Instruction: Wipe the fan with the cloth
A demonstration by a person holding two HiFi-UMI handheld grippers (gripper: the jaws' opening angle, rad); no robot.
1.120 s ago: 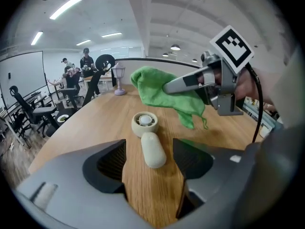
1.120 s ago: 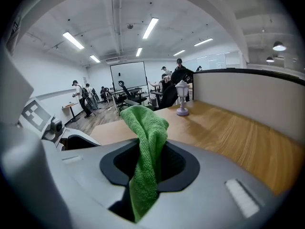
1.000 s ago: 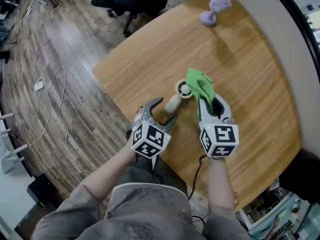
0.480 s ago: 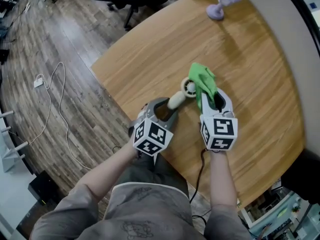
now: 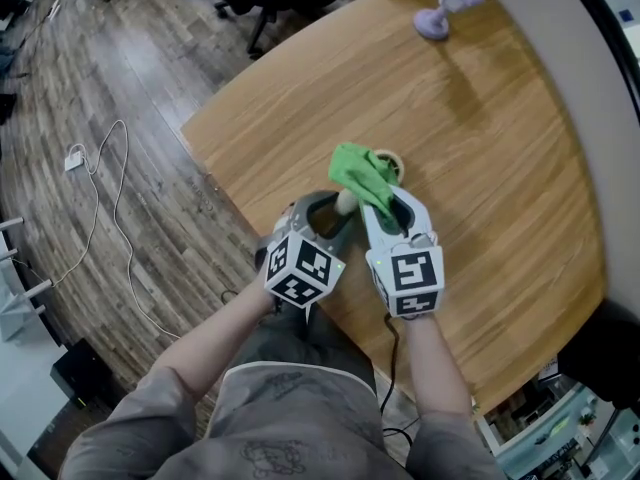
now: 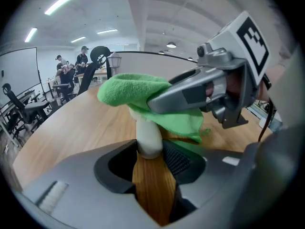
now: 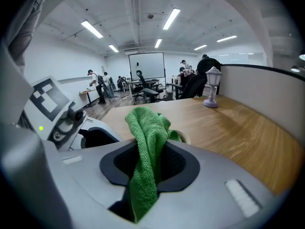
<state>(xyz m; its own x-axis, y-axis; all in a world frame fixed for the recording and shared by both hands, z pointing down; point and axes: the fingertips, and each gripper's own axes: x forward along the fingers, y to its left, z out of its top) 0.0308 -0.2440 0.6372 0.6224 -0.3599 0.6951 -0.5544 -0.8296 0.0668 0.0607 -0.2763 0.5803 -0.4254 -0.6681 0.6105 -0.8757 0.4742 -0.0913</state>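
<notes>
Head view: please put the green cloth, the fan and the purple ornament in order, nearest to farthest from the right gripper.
1. Green cloth: held in the right gripper.
2. Fan: just ahead, partly under the cloth.
3. Purple ornament: at the far edge of the table.

- Table (image 5: 500, 168): light wood top with a curved edge.
- Purple ornament (image 5: 447, 2): stands on the table at its far side.
- Fan (image 5: 346, 202): well apart from the ornament, near the opposite edge, head under a green cloth (image 5: 362, 176); contact with the top unclear.
- Floor (image 5: 100, 88): dark planks, far from the ornament, with a white cable (image 5: 112, 203) lying on it.
</notes>
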